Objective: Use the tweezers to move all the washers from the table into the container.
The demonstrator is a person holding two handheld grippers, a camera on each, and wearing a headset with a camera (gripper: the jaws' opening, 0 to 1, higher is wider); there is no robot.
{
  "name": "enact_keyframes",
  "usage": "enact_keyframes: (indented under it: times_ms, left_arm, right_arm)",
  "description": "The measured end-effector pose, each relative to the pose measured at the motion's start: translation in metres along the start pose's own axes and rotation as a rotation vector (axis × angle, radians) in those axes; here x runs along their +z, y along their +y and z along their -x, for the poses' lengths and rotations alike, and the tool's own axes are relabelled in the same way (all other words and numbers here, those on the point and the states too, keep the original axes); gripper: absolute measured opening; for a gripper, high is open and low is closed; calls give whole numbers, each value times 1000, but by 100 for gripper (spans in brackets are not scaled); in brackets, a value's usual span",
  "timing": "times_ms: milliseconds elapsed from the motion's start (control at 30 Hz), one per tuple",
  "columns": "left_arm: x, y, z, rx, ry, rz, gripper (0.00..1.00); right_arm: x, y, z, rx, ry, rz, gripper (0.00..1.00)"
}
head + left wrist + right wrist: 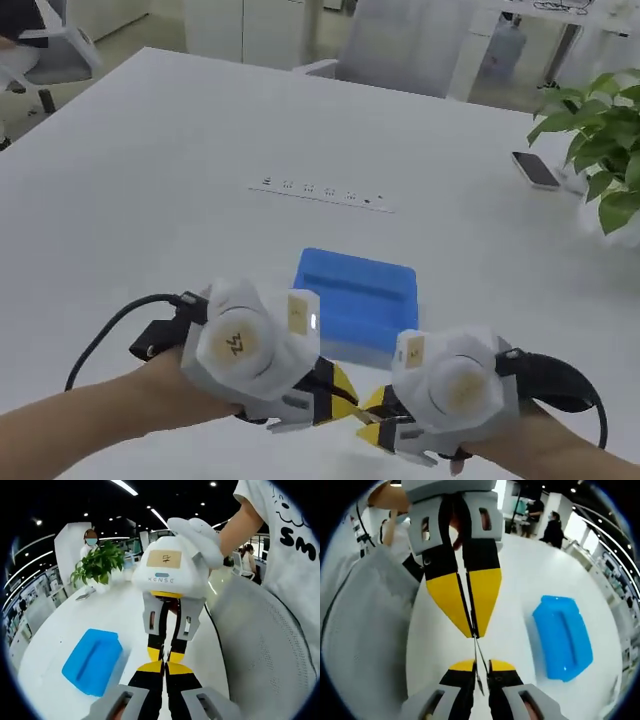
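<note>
In the lower left of the head view, the left gripper (pixel 348 395) reaches toward frame centre. Its yellow-tipped jaws are pressed together, and in the right gripper view they appear to pinch the far end of the tweezers (pixel 478 665).

The tweezers are a thin sliver of metal running from those tips back into the narrow gap between the right gripper's own jaws, low in the middle of that view. They are probably light, stiff along their length and springy across it, with smooth, slippery sides. The middle of the shank looks like the best hold: squeezed too near the points, they would close and could twist out. A hold that leaves the points sticking forward and free would suit small, flat washers, which are likely to slide rather than lift.

Just above and between the two grippers in the head view, the blue container (pixel 355 295) sits on the white counter (pixel 150 180), with its shallow recess facing up.

In the lower right, the right gripper (pixel 372 415) meets the left tip to tip. Its jaws stand close on either side of the tweezers, but whether they actually clamp them cannot be told.

Farther right, near the frame edge, a phone (pixel 537 170) lies beside a leafy plant (pixel 600 140), well apart from the work.
</note>
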State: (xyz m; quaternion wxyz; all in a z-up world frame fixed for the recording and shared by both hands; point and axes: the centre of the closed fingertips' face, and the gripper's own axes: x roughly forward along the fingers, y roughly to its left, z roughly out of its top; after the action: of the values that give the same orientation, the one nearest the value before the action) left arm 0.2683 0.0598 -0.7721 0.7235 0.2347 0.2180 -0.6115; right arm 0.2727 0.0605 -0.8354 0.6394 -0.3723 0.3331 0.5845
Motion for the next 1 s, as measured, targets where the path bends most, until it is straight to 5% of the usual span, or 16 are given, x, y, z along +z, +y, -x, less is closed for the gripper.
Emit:
enact_keyframes:
  times_ms: [200,333,567,700,767,900,1000]
  left_arm:
    - [-31,-1,-12,-39,78,-10,0]
    - [-48,-1,-17,-51,91,26,0]
    - [-64,-5,-27,-54,121,19,0]
    - [-62,-2,-26,-15,110,25,0]
    - [-67,-1,-27,5,139,35,0]
    - [-71,3,-28,42,142,40,15]
    - [-80,1,-32,27,166,60,12]
  right_arm:
    - [-11,3,-21,-3,53,39,5]
    - [-15,6,-29,4,73,65,5]
    - [-9,2,-25,29,37,63,4]
    - [-9,5,-25,27,32,95,4]
    - [-9,4,-25,28,34,95,4]
    - [-10,4,-25,36,31,90,5]
    - [-10,5,-25,33,33,101,5]
